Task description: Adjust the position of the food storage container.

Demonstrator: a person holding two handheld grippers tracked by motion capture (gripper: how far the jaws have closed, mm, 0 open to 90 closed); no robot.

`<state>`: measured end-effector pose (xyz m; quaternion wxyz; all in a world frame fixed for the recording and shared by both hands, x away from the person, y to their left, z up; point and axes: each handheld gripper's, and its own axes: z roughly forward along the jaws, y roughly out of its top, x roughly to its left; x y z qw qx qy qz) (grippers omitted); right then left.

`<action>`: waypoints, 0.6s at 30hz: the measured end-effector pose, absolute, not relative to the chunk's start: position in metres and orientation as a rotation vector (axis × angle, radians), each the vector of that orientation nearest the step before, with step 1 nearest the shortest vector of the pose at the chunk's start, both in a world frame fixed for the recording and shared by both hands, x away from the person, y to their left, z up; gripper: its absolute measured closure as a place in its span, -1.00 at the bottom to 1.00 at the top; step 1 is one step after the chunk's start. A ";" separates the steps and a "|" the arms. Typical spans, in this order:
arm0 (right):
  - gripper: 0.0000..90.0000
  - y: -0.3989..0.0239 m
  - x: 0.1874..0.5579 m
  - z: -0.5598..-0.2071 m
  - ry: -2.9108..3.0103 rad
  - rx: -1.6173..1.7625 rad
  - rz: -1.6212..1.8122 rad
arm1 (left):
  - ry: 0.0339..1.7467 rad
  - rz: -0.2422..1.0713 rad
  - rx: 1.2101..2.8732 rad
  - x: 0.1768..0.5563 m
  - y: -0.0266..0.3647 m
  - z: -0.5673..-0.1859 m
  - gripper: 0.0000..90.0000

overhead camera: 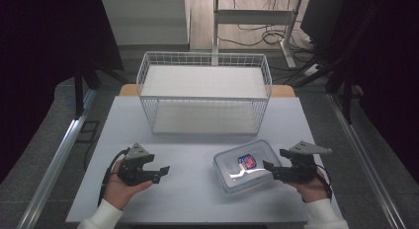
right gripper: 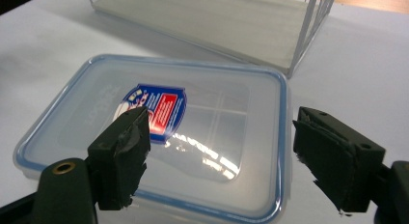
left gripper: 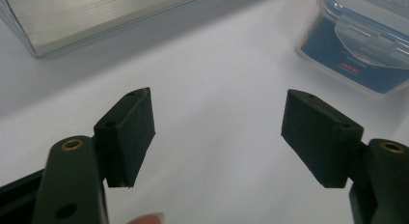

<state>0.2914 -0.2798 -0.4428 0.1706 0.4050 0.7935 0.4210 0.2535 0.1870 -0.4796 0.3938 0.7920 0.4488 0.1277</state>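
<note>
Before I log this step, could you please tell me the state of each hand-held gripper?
Left hand-held gripper: open, holding nothing.
Right hand-held gripper: open, jaws over the food container, not gripping it.

— What did the person wear?
— White sleeves (overhead camera: pixel 106 216). Each hand carried a black gripper: the left gripper (overhead camera: pixel 159 173) and right gripper (overhead camera: pixel 272 171) had grey three-cornered plates, brass-ringed screw holes and black cables.
</note>
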 end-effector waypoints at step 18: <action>-0.41 -0.287 0.291 -0.436 2.232 1.179 1.215 | 1.140 0.334 2.006 0.251 0.188 -0.479 -0.40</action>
